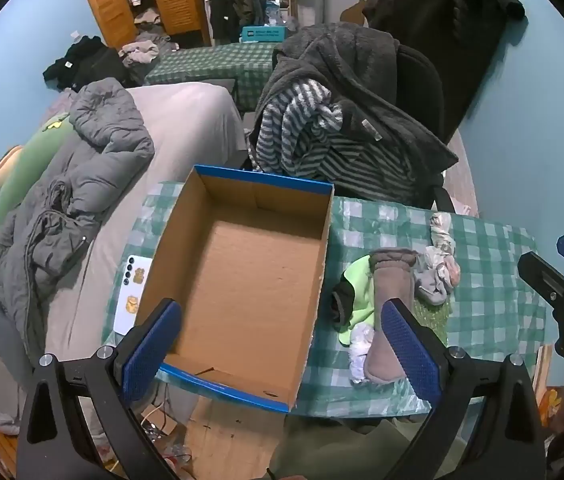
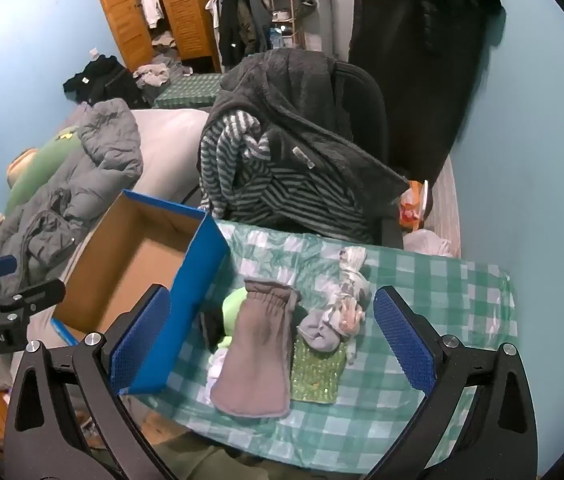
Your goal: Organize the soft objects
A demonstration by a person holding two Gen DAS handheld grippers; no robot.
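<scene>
A cluttered blue-walled bedroom, coats heaped on the bed (image 1: 94, 168) and over a chair (image 2: 293, 140), frames a small table under a green checked cloth (image 2: 441, 292) where the sorting is set to begin. An open cardboard box (image 1: 242, 280) with blue outer walls sits at the tabletop's left end, its floor bare. Just beside its right wall, toward the near edge, lies the pile of soft things: a brownish-grey mitten (image 2: 258, 352) stretched cuff-away across a lime-green cloth (image 2: 234, 304), a small white scrap (image 1: 361, 348) showing at its near left side, a grey sock (image 2: 321, 332) bunched against a knotted patterned rag (image 2: 351, 280) that runs toward the far edge, and a flat green sequined pad (image 2: 315, 376) under the sock. The left gripper (image 1: 282, 352) hangs above the box's near wall with its blue pads spread wide and nothing between them; the right gripper (image 2: 270, 348) hovers over the pile, likewise agape and empty. All of it looks light, limp and easily snagged together, so a lift will likely drag neighbours along. The mitten, lying uppermost, seems the fair first pick, pinched across its thick middle or gathered cuff. The sequined pad looks stiffer and slicker, and may want gripping at an edge.
</scene>
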